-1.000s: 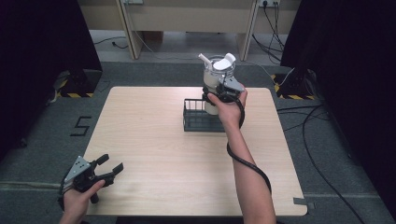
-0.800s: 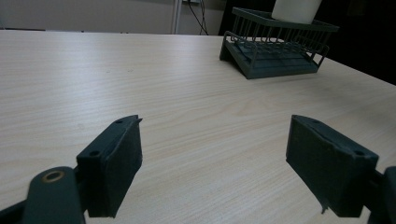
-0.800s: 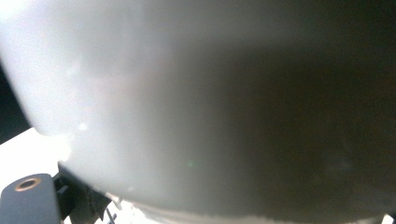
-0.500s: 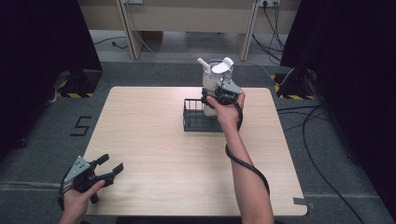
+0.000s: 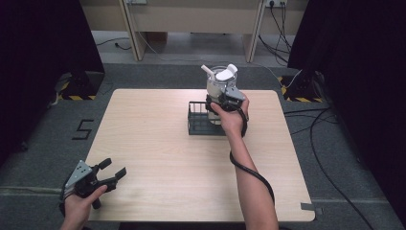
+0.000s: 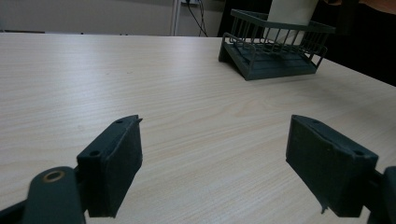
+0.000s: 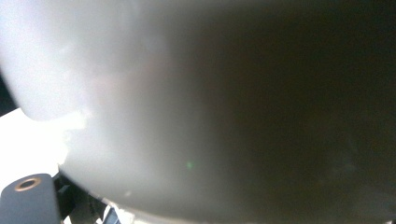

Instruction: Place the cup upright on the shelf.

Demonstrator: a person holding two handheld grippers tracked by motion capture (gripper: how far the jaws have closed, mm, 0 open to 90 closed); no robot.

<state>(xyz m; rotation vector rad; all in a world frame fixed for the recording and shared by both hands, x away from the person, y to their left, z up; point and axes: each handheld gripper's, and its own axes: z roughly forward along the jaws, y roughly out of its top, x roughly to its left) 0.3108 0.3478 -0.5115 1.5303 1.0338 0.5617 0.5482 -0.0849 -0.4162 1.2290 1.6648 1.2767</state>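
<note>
Jug gripped at the wall, standing in the wire basket

Rigid, smooth-sided, probably light: a translucent white plastic jug [image 5: 218, 88] with a white lid, a short spout angled up at the far-left of the lid and a flip tab at the far-right. Likely slippery on the curved wall, so best taken low and square across the body, not by lid or spout, which look liable to pop or flex. Stands upright in the right half of the dark wire basket [image 5: 198, 120], base below the rim. Pale blurred wall pressed close in the right gripper view.

Right tool [image 5: 224, 102] set against the near side of the jug, just above the basket's rim, apparently closed on the wall, though contact of the far jaw hidden behind the hand.

Left tool [image 5: 113, 173] well apart from the basket, at the near-left corner of the counter [image 5: 153, 143], jaws spread wide with nothing between them; basket ahead and to the right in the left gripper view [image 6: 275, 44].
</note>
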